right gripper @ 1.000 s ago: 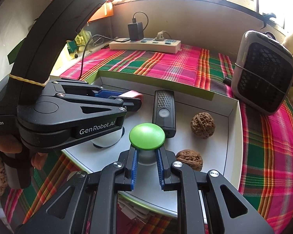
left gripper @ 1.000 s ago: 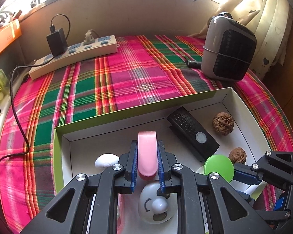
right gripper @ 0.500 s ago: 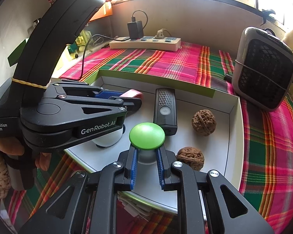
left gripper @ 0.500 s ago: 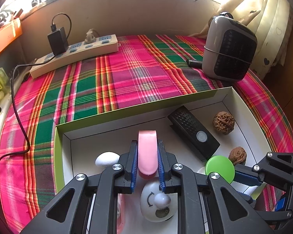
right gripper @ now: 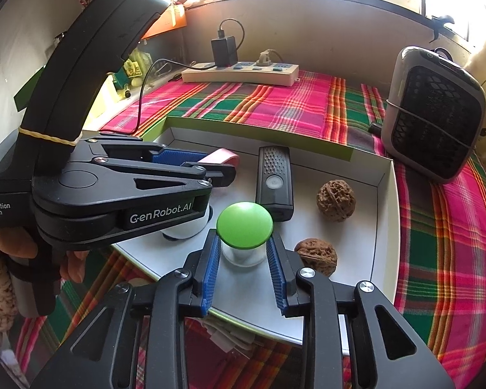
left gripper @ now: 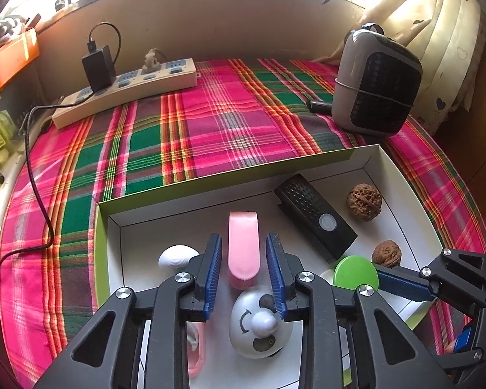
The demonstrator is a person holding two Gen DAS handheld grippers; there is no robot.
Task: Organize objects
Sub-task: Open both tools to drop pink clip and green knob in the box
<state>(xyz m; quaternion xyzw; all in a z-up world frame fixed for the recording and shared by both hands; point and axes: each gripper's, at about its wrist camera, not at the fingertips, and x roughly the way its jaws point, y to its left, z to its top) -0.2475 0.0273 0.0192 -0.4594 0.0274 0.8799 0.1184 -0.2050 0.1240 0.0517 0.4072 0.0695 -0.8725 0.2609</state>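
two walnuts point(left gripper: 364, 201), one black remote point(left gripper: 315, 215), one power strip point(left gripper: 126, 92), one heater point(left gripper: 377, 84)

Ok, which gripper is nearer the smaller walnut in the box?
Right. The right gripper straddles the green-capped jar just beside the smaller walnut; the left gripper sits farther across, around the pink piece.

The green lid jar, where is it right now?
The green-lidded jar stands in the white box, between the right gripper's just-opened jaws, with the black remote behind it and a walnut to its right.

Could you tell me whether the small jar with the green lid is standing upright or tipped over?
Upright: the small jar stands in the box, green lid on top.
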